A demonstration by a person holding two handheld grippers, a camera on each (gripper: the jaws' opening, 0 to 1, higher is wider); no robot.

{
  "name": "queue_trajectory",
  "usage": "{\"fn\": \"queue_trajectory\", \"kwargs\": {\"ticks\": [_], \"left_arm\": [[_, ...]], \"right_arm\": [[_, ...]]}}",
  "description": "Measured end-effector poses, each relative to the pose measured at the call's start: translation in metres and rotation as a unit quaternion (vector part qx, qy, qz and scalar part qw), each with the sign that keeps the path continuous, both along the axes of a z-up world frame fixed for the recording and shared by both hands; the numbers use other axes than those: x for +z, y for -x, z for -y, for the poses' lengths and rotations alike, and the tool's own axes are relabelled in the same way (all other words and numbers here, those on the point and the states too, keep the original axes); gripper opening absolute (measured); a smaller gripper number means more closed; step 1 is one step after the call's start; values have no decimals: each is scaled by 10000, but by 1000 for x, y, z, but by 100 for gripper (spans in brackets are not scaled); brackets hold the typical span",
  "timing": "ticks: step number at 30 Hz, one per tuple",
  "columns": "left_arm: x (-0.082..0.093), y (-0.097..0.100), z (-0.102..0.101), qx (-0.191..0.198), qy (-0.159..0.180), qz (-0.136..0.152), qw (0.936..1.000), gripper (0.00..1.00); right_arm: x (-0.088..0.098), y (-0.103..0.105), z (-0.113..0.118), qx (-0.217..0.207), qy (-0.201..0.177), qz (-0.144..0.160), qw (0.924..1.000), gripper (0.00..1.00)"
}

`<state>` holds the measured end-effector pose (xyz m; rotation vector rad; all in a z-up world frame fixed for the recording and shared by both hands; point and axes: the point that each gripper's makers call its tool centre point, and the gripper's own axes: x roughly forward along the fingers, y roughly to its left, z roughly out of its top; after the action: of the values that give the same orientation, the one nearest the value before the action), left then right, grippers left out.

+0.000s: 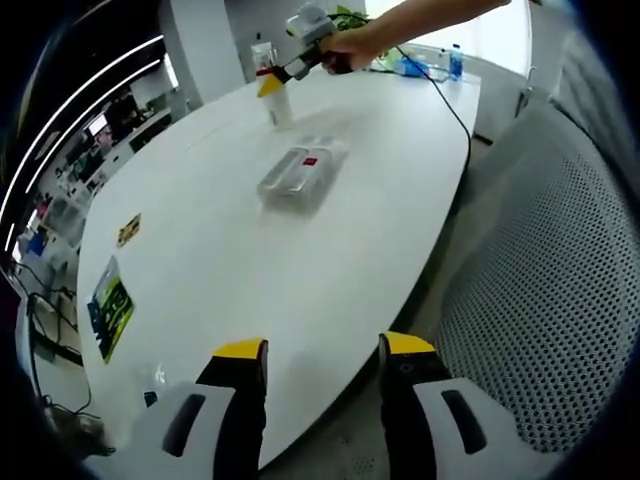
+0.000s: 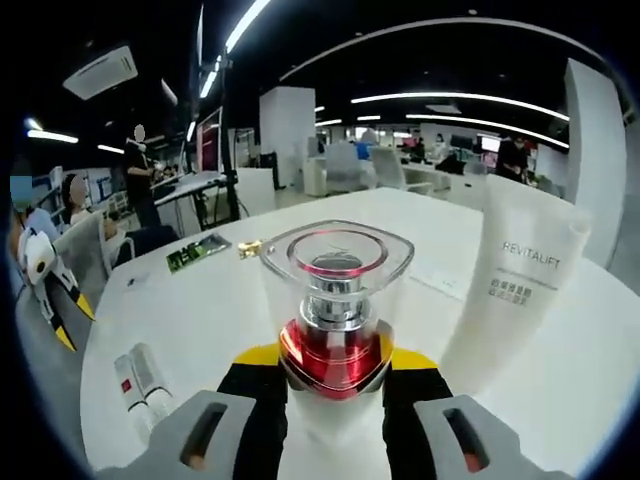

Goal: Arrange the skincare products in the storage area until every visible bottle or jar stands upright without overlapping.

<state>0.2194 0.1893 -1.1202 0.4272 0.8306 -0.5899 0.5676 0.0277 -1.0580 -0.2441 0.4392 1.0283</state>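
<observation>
Our right gripper [image 2: 335, 375] clamps a clear-capped red pump bottle [image 2: 335, 300] between its jaws, held upright just beside the white Revitalift tube [image 2: 520, 290] standing on the white oval table [image 2: 200, 300]. We should lower it straight down, clear of the tube, before releasing. Our left gripper [image 1: 322, 355] waits open and empty at the table's near edge, facing clear flat boxes [image 1: 298, 175].

White oval table [image 1: 250, 250], mesh chair [image 1: 540, 330], ceiling light strips [image 2: 450, 98]

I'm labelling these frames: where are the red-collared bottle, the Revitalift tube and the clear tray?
red-collared bottle [image 2: 335, 350], right gripper view, red collar.
Revitalift tube [image 2: 520, 290], right gripper view, white body.
clear tray [image 1: 298, 177], left gripper view, its rim.
</observation>
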Motion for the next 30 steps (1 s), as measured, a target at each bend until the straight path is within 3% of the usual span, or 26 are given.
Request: {"fn": "queue_trajectory", "kwargs": {"ticks": [9,13,20,22,26,27,29,30], "left_arm": [[0,0,-1,15,-13,-11,10000,37],[-1,1,-1,-15,-36,-12,10000,37],[-1,1,0,-32,-56,-15,10000,37],[0,1,-1,-25,-50,-7,10000,37],[1,0,-1,10,0,22,10000,38],[4,-3,-1,44,27,101,9999,39],[15,-15,-4,-4,-113,590,9982,46],[25,-22,-2,-8,-11,883,9961,51]], "right_arm": [[-1,1,0,0,72,-153,9999,33],[-1,3,4,-131,28,-243,9996,41],[-1,20,30,-200,275,-145,9993,44],[3,25,38,-270,248,-123,9993,44],[6,42,52,-682,-165,-359,9969,46],[4,50,56,-747,-186,-382,9963,47],[0,63,63,-814,-212,-491,9952,48],[-1,72,67,-896,-310,-583,9938,48]]}}
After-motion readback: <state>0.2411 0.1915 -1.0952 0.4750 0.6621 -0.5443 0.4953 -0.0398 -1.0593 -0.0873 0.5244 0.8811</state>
